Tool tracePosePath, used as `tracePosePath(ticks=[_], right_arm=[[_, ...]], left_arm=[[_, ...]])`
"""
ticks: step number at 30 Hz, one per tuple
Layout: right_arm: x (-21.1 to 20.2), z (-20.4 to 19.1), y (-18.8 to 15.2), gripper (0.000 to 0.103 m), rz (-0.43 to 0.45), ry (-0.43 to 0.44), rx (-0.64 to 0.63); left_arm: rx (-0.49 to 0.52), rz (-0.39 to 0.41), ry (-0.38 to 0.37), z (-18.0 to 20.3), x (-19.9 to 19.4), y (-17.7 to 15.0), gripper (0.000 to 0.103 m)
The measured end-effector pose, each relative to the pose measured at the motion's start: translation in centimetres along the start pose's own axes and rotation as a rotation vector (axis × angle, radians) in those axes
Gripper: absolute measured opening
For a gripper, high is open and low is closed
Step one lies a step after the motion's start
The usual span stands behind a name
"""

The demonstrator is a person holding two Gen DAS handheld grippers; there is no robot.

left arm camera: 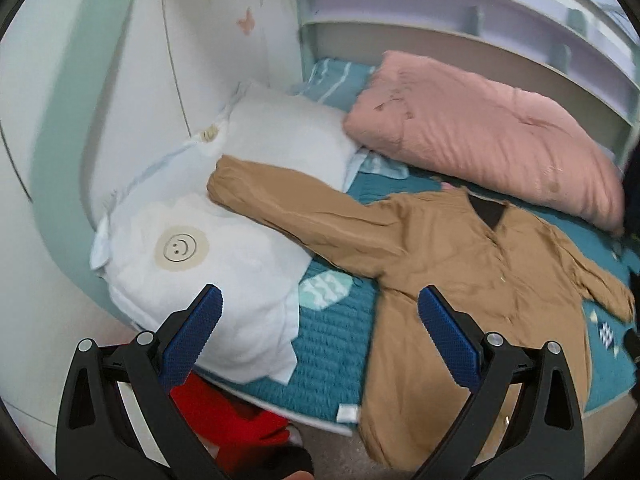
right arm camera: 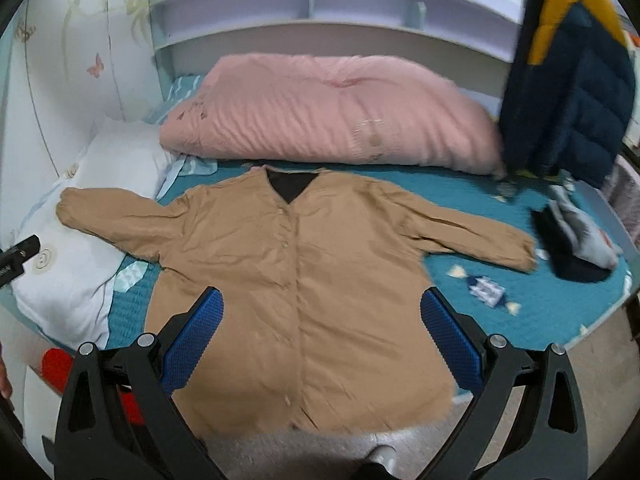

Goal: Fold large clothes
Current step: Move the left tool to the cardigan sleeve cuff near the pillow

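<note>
I see a bed [right arm camera: 560, 304] under a teal quilted cover, with a pale lilac shelved headboard [right arm camera: 320, 4] behind it. On the left stands a white wall [right arm camera: 60, 92] with butterfly decals; grey floor [right arm camera: 304, 452] shows below.

1. The tan shirt [right arm camera: 296, 276] lies flat and face up on the bed, buttoned down the front, V-neck away from the camera.
2. Both sleeves spread sideways; one rests on a white pillow.
3. Its hem hangs over the bed edge.
</note>
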State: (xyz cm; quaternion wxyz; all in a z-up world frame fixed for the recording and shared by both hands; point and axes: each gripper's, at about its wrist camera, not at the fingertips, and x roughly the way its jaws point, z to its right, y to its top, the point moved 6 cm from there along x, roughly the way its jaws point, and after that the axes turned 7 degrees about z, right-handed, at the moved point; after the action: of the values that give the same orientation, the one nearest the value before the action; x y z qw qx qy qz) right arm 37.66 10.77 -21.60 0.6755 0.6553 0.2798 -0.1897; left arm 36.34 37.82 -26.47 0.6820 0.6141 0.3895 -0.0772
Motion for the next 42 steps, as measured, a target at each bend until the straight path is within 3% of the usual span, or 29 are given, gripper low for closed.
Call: tracePosePath(ticks=[3,8,11,15,23,28,34,37,39,42], right_arm=[[4.9,-1.7,0.7,0.095,-0.031,0.024,0.009],[10.8,-4.0,2.3,0.096,-0.049,0.023,-0.012],[13.5,-5.4,3.0,0.096,-0.068,0.032,-0.014],[16.0,-7.1,3.5,0.096,-0.087,0.036,-0.039],[21.1,-11.9,4.3,0.095,-0.123,0.059,-0.085],[24.2,-14.8,3.2,0.095,-0.155,0.062,-0.111],[26.8,-17.8,1.2,0.095,-0.204,0.075,-0.132],[27.7,-19.2,0.8,0.095,-0.21,0.077,-0.152],[28.3,-19.9,0.4,0.095,-0.218,0.077,-0.169],[29.4,-20.6,-0.7,0.095,-0.239,0.066,-0.199]], left_arm=[[-0.037,-0.014,0.022,-1.5,4.0,0.9,0.099],[-0.009,0.002,0.074,-2.9,8.0,2.6,0.099],[-0.034,-0.005,0.11,-4.2,9.7,3.4,0.099],[-0.056,-0.022,0.1,-5.1,12.1,4.0,0.099],[-0.04,-0.08,0.135,-7.2,17.3,4.1,0.099],[-0.065,-0.109,0.102,-8.7,20.9,3.8,0.099],[-0.1,-0.194,0.12,-10.9,24.8,2.2,0.099],[-0.161,-0.205,0.075,-12.0,25.6,2.0,0.099],[-0.186,-0.202,0.057,-12.7,25.8,2.1,0.099],[-0.217,-0.118,0.045,-13.6,24.3,3.0,0.098]])
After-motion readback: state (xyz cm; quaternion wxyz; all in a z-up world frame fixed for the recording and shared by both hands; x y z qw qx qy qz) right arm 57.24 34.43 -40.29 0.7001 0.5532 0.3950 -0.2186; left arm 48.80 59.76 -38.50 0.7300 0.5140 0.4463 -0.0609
